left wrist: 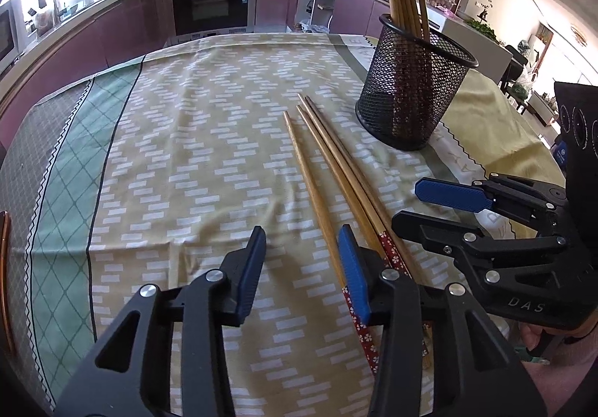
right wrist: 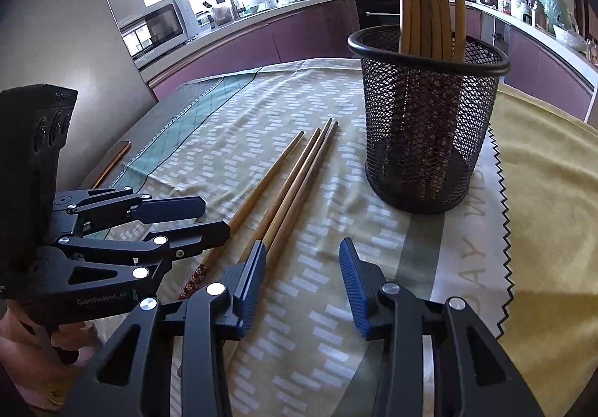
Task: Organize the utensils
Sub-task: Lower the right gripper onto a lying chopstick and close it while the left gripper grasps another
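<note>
Three loose wooden chopsticks [left wrist: 329,178] lie on the patterned tablecloth [left wrist: 187,155] beside the black mesh holder [left wrist: 411,88]. My left gripper [left wrist: 302,267] and right gripper [right wrist: 302,278] are both half open, holding nothing. I fear pinching several at once, because they touch.

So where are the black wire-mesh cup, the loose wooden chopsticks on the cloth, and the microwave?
Black wire-mesh cup [right wrist: 422,140]: right wrist view, front mesh wall.
Loose wooden chopsticks [left wrist: 329,159]: left wrist view, middle stick's shaft.
Microwave [right wrist: 160,22]: right wrist view, its door.
</note>
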